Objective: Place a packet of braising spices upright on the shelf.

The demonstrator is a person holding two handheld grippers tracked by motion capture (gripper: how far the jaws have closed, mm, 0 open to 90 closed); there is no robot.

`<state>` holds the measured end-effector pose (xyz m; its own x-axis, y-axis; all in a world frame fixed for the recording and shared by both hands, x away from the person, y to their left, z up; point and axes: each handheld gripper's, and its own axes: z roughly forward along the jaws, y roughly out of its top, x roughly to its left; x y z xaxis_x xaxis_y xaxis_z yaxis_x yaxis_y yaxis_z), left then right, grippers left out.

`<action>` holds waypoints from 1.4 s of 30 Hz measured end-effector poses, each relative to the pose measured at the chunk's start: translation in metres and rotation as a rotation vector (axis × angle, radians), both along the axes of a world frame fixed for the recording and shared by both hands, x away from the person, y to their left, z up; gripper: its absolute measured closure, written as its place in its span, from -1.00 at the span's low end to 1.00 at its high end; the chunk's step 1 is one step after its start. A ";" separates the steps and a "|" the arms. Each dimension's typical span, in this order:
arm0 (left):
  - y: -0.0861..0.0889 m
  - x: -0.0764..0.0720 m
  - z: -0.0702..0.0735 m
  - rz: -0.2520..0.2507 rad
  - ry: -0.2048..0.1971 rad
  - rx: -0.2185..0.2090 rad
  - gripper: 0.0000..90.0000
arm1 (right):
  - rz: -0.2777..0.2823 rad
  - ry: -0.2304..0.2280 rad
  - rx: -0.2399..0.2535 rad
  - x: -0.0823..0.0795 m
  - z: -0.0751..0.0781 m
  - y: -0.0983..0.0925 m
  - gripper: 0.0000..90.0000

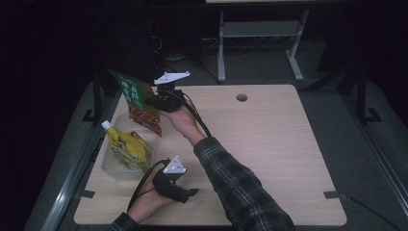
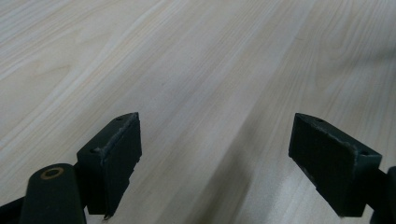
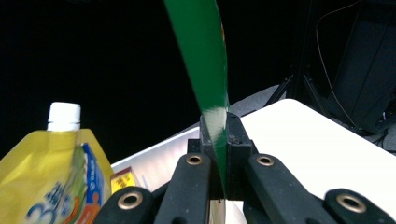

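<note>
— Between the right gripper (image 3: 218,140) jaws sits the edge of the green pouch (image 3: 205,60), pinched flat; the pads are pressed together on it with no gap that I can see.

— And from above?

— The high view has the right gripper (image 1: 155,103) reaching to the far left part of the table (image 1: 269,144), with the green pouch (image 1: 139,102) hanging from it, tilted, its lower end over the clear plastic bin (image 1: 111,168). A yellow spouted pouch (image 1: 126,149) with a white cap already stands inside that bin, and something orange and red is tucked beside it.

— So what makes this step go well?

— I'd judge the pouch is meant for the bin. It dangles from one edge, so it can swing; bring it over the free part of the bin, lower it until the bottom rests inside, then let go. Dropped from high, it could catch the rim or knock the yellow pouch over.

— The other tongs?

— The left gripper (image 1: 185,192) lies near the front edge, just beside the bin's near corner, pointing right. Its own camera shows the left gripper (image 2: 215,154) jaws spread wide over bare wood, nothing between them and nothing touched.

— Any use for it?

— It could steady the bin wall if the pouch drags on it.
</note>
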<state>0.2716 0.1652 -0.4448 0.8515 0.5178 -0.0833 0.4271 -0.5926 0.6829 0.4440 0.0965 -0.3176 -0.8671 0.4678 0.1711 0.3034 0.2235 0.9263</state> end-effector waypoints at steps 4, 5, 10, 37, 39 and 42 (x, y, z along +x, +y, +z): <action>0.002 0.001 0.001 0.009 0.003 -0.009 -0.63 | 0.004 -0.001 -0.005 0.002 -0.008 0.016 0.99; 0.002 0.001 0.001 0.007 0.000 -0.005 -0.63 | 0.006 0.002 -0.003 0.003 -0.011 0.018 0.99; 0.002 0.002 0.001 0.008 0.006 -0.002 -0.63 | 0.014 0.013 -0.002 0.003 -0.024 0.030 0.99; 0.008 0.004 0.002 -0.014 -0.013 -0.017 -0.63 | 0.025 -0.005 -0.193 -0.035 -0.021 -0.085 -0.14; 0.008 0.004 0.002 -0.023 -0.013 -0.008 -0.63 | 0.023 -0.006 -0.218 -0.039 -0.024 -0.099 -0.17; 0.008 0.004 0.002 -0.026 -0.013 -0.008 -0.63 | 0.004 0.002 -0.243 -0.046 -0.030 -0.120 -0.22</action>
<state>0.2755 0.1736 -0.4426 0.8657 0.4948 -0.0761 0.4026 -0.5978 0.6932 0.3978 -0.0238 -0.3477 -0.8686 0.4923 0.0555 0.3037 0.4406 0.8448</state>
